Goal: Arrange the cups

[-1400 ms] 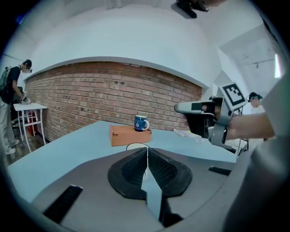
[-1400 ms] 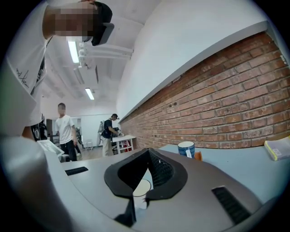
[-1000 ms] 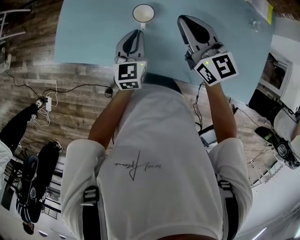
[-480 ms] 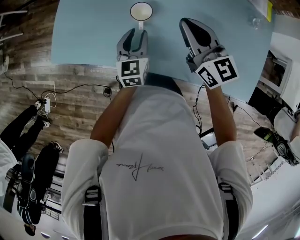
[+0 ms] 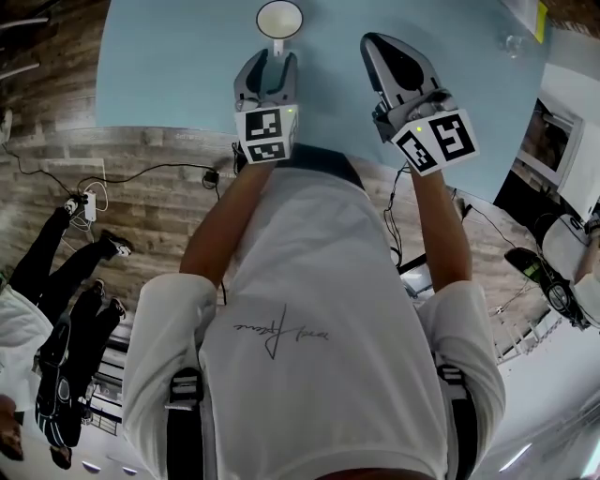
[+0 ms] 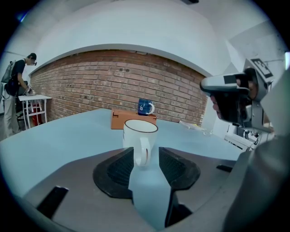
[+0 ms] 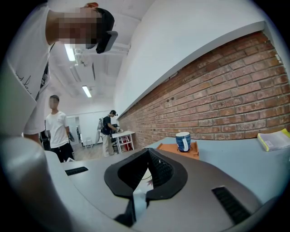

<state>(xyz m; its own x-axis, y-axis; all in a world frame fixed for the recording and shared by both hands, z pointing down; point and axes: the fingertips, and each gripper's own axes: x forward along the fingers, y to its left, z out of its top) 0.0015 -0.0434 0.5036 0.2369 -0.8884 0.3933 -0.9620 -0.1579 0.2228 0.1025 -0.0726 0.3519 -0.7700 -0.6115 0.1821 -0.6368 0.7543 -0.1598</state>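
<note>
A white cup (image 5: 279,19) stands upright on the light blue table (image 5: 169,66), its handle turned back toward my left gripper (image 5: 273,62). In the left gripper view the cup (image 6: 139,133) rises just past the jaw tips. Its handle (image 6: 141,154) sits between the pads without touching them. My left gripper (image 6: 146,153) has just been opening and stands wide open. A blue cup (image 6: 145,107) rests on an orange box (image 6: 131,118) at the far side of the table. My right gripper (image 5: 384,47) hovers to the right, shut and empty (image 7: 148,153), with the blue cup (image 7: 183,141) ahead of it.
A small clear glass (image 5: 511,47) and a yellow book (image 7: 274,140) lie toward the table's far right. A brick wall runs behind the table. A person (image 6: 18,90) stands at a white table far left; cables (image 5: 94,202) lie on the wooden floor.
The left gripper's jaws, closed at the white cup's handle a second ago, have spread apart and let it go. The right gripper has stayed put.
</note>
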